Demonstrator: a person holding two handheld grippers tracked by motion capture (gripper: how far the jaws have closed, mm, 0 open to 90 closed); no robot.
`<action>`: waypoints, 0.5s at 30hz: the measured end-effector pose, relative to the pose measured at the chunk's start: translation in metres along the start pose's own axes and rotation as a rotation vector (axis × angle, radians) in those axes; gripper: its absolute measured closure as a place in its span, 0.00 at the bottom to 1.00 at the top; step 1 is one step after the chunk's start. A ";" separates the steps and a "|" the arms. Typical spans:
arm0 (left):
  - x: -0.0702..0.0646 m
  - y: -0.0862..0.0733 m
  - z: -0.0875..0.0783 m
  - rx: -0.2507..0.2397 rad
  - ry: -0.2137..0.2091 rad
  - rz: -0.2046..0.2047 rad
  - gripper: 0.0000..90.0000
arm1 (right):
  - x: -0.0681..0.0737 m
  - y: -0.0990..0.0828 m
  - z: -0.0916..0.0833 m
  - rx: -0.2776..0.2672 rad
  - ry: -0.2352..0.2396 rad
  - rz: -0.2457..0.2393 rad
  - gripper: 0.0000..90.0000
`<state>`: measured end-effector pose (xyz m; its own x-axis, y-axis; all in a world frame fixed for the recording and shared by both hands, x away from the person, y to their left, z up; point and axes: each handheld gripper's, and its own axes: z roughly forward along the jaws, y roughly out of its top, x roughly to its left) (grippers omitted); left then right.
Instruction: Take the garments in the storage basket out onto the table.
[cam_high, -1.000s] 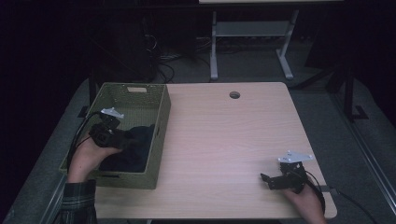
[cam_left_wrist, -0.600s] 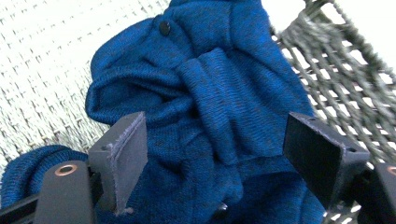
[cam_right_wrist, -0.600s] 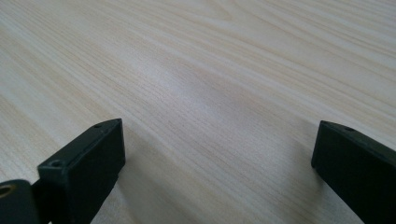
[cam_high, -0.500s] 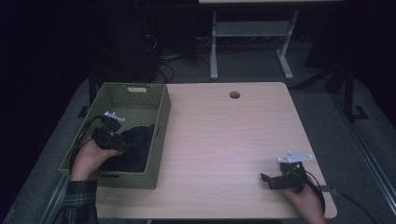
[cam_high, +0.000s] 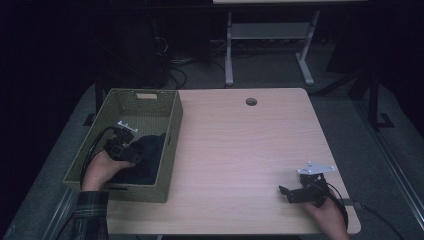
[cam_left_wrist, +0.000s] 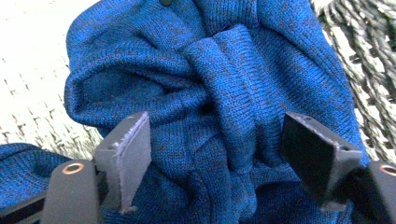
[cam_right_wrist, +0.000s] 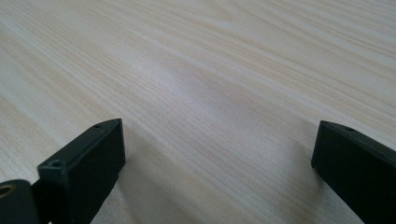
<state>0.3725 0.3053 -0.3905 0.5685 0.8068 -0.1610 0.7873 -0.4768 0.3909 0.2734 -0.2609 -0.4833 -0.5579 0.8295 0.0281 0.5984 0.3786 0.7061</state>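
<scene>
1. Sweater (cam_high: 147, 155) lies bunched in the basket (cam_high: 172, 131), high view; left gripper (cam_high: 131, 156) has sunk onto it; grab looks imminent.
2. Left gripper view: jaws spread, just been closing, knit fold between them, unpinched.
3. Right gripper (cam_right_wrist: 215, 172) view: jaws spread over bare table (cam_right_wrist: 196, 70).

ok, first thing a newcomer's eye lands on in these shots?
The blue knit garment, bunched in the green woven basket at the table's left edge; a thick fold sits between the open jaws of the left gripper, which have just been closing. Next, the bare pale wood tabletop, with the right gripper open and idle near its front right corner.
</scene>
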 end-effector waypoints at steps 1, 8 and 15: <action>0.001 0.000 0.001 0.008 -0.003 0.002 0.33 | 0.000 0.000 0.000 0.000 0.000 0.000 0.03; 0.002 0.000 0.004 0.018 -0.021 0.015 0.57 | 0.000 0.000 0.000 0.000 0.000 0.000 0.03; 0.003 0.000 0.002 0.019 -0.032 0.019 0.77 | 0.000 0.000 0.000 0.000 0.000 0.000 0.03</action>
<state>0.3750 0.3070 -0.3931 0.5905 0.7860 -0.1830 0.7806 -0.4988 0.3767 0.2733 -0.2608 -0.4833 -0.5577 0.8296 0.0282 0.5986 0.3784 0.7061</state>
